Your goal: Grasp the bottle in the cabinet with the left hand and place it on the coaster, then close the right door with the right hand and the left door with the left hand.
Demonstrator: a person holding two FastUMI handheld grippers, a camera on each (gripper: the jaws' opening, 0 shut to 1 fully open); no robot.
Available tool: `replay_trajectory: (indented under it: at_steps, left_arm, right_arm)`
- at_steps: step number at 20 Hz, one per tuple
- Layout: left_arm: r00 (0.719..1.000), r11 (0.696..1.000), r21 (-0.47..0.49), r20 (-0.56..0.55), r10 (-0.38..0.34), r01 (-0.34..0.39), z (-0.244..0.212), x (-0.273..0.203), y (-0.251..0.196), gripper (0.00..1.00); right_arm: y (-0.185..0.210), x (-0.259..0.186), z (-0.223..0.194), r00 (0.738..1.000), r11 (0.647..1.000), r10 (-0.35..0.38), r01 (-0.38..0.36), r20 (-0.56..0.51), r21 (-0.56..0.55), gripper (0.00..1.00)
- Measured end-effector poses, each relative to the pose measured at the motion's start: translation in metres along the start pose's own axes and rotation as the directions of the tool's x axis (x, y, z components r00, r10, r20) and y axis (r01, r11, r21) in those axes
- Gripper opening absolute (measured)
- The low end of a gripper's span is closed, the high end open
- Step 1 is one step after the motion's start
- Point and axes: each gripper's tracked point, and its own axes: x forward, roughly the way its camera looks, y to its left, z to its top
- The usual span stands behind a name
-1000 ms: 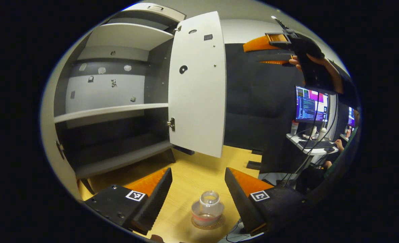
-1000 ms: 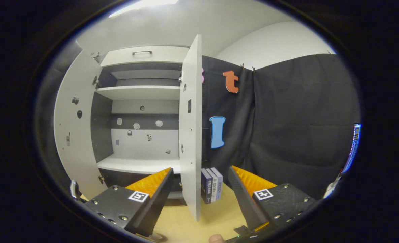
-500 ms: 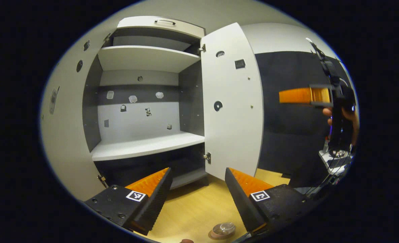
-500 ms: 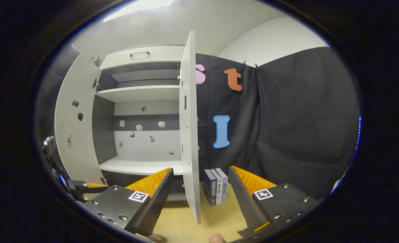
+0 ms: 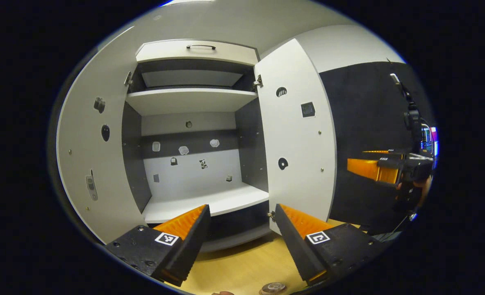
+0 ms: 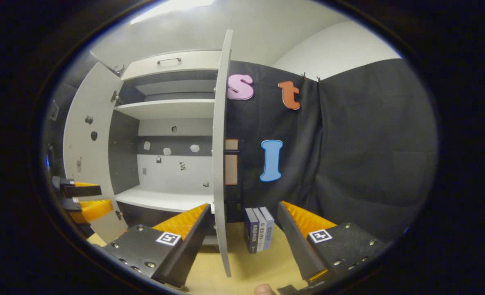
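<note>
Right gripper view: right gripper (image 6: pixel 242 229), fingers spread and empty, faces the right door (image 6: pixel 219 164) edge-on; the stiff, light panel swings easily if pushed near its free edge

At the bottom edge of the left gripper view, the bottle (image 5: pixel 272 287) is cut off, so we see just its clear top. The small shapes on the cabinet's back wall (image 5: pixel 185 164) are too small to identify. In the right gripper view, the right door (image 6: pixel 221 155) hides part of the books (image 6: pixel 258 229).
</note>
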Motion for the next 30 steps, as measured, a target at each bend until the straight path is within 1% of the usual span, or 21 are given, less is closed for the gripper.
replay_trajectory:
  at_steps: [4,9,11,13,15,16,17,18,20,22,23,24,27,28,29,30]
  left_arm:
    - [0.994,0.994,-0.026,0.031,0.106,-0.105,0.02,-0.009,0.012,0.98]
    - [0.984,0.984,-0.026,0.013,0.178,-0.177,0.016,-0.021,0.03,0.98]
    - [0.983,0.981,-0.051,0.005,0.186,-0.185,0.012,-0.022,0.033,0.98]
    - [0.979,0.976,-0.08,-0.01,0.202,-0.202,0.007,-0.023,0.039,0.98]
    - [0.976,0.971,-0.097,-0.014,0.217,-0.217,0.005,-0.025,0.044,0.98]
    - [0.976,0.971,-0.102,-0.012,0.218,-0.218,0.005,-0.025,0.045,1.0]
    - [0.975,0.97,-0.103,-0.012,0.221,-0.221,0.005,-0.026,0.047,0.98]
    - [0.974,0.968,-0.104,-0.016,0.227,-0.227,0.003,-0.027,0.048,0.98]
    - [0.974,0.967,-0.11,-0.022,0.227,-0.229,-0.001,-0.029,0.049,0.98]
    - [0.973,0.967,-0.115,-0.024,0.227,-0.229,-0.002,-0.031,0.049,0.98]
    - [0.974,0.967,-0.116,-0.026,0.226,-0.227,-0.002,-0.031,0.049,0.98]
    - [0.974,0.967,-0.114,-0.029,0.225,-0.227,-0.004,-0.031,0.049,0.98]
    - [0.973,0.966,-0.119,-0.033,0.227,-0.23,-0.007,-0.034,0.049,0.98]
    - [0.974,0.966,-0.125,-0.032,0.224,-0.226,-0.007,-0.034,0.047,0.98]
    - [0.975,0.966,-0.131,-0.03,0.221,-0.223,-0.006,-0.034,0.046,0.98]
    - [0.975,0.966,-0.137,-0.029,0.219,-0.221,-0.006,-0.033,0.045,0.98]
  right_arm:
    - [-0.006,0.009,0.0,1.0,1.0,-0.005,0.005,0.006,-0.011,0.98]
    - [-0.011,0.016,0.0,1.0,1.0,-0.014,0.014,0.014,-0.008,0.98]
    - [-0.012,0.017,0.0,1.0,1.0,-0.018,0.019,0.015,-0.011,0.98]
    - [-0.017,0.021,0.001,0.999,0.999,-0.038,0.038,0.02,-0.02,0.98]
    - [-0.034,0.025,0.007,0.995,0.995,-0.093,0.094,0.034,-0.02,0.98]
    - [-0.04,0.028,0.009,0.993,0.994,-0.111,0.111,0.036,-0.01,0.94]
    - [-0.041,0.033,0.01,0.992,0.993,-0.119,0.119,0.031,0.005,1.0]
    - [-0.042,0.036,0.01,0.992,0.992,-0.124,0.124,0.022,0.022,0.97]
    - [-0.037,0.044,0.011,0.993,0.992,-0.112,0.111,0.021,0.061,0.97]
    - [-0.02,0.054,0.014,0.997,0.994,-0.079,0.077,0.026,0.08,0.97]
    - [-0.022,0.058,0.015,0.995,0.993,-0.094,0.091,0.03,0.072,0.94]
    - [-0.023,0.058,0.017,0.994,0.993,-0.1,0.098,0.032,0.064,0.96]
    - [-0.016,0.056,0.017,0.998,0.995,-0.065,0.063,0.021,0.079,0.95]
    - [-0.011,0.054,0.019,0.998,0.995,-0.052,0.05,0.021,0.081,0.92]
    - [-0.009,0.053,0.021,0.999,0.996,-0.046,0.044,0.025,0.079,0.96]
    - [-0.006,0.051,0.023,0.998,0.996,-0.046,0.043,0.03,0.075,0.96]
